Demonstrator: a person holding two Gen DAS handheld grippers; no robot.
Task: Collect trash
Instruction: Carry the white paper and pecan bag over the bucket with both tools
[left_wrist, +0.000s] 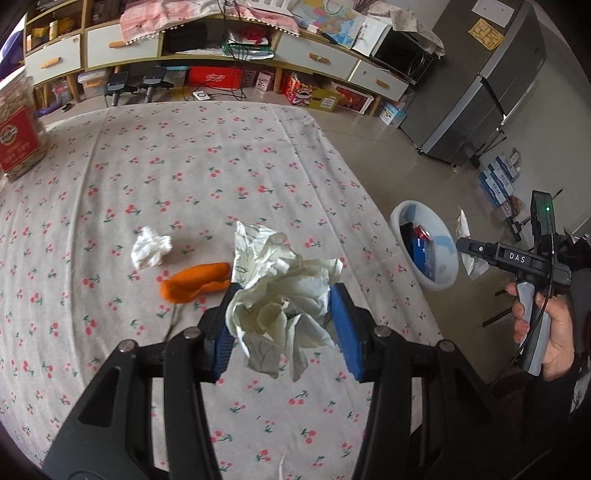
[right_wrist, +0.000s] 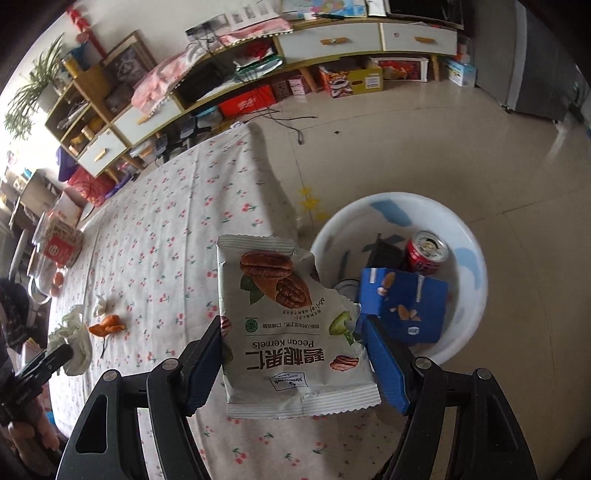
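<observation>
My left gripper (left_wrist: 284, 295) is shut on a crumpled white paper wad (left_wrist: 280, 284), held above the cherry-print tablecloth (left_wrist: 184, 166). On the cloth just beyond lie an orange peel (left_wrist: 195, 282) and a small crumpled tissue (left_wrist: 151, 246). My right gripper (right_wrist: 291, 325) is shut on a torn pecan kernels packet (right_wrist: 288, 295), hanging over the table's right edge beside a white basin (right_wrist: 476, 258) on the floor. The basin holds a red can (right_wrist: 426, 251) and a blue carton (right_wrist: 406, 306). In the left wrist view a hand holds the right gripper (left_wrist: 465, 245) near the basin (left_wrist: 439, 284).
A jar with a red label (left_wrist: 18, 136) stands at the table's far left. A long shelf unit with drawers (left_wrist: 317, 55) runs along the back wall, boxes under it. A grey fridge (left_wrist: 480, 92) stands at the right. Tiled floor (right_wrist: 406, 147) surrounds the basin.
</observation>
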